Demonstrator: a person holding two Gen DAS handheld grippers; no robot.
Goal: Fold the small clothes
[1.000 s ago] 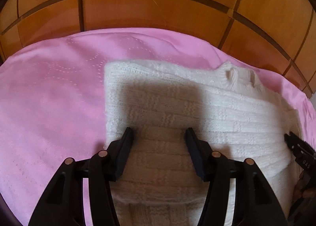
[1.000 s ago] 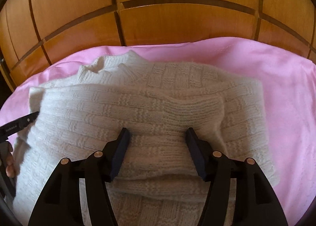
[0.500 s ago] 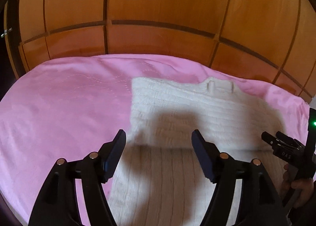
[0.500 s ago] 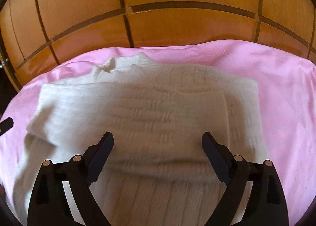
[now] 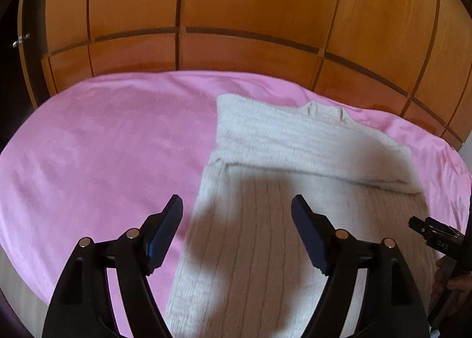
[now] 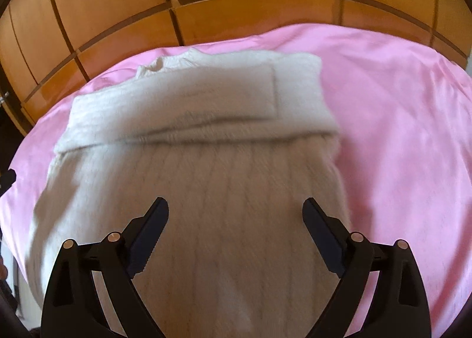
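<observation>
A cream sweater (image 6: 224, 143) lies on the pink bed (image 5: 97, 143), its far part already folded across; the near part is still to fold. My left claw (image 5: 236, 214) and right claw (image 6: 235, 214) tilt downward above it, jaws just opened, spread and empty, nothing pinched between them.

One cream knitted sweater (image 5: 295, 220) on show, one pink blanket (image 5: 103, 161) under it, two black grippers up, left gripper (image 5: 236, 205) and right gripper (image 6: 236, 208), one wooden panelled wardrobe front (image 5: 250, 7) behind
</observation>
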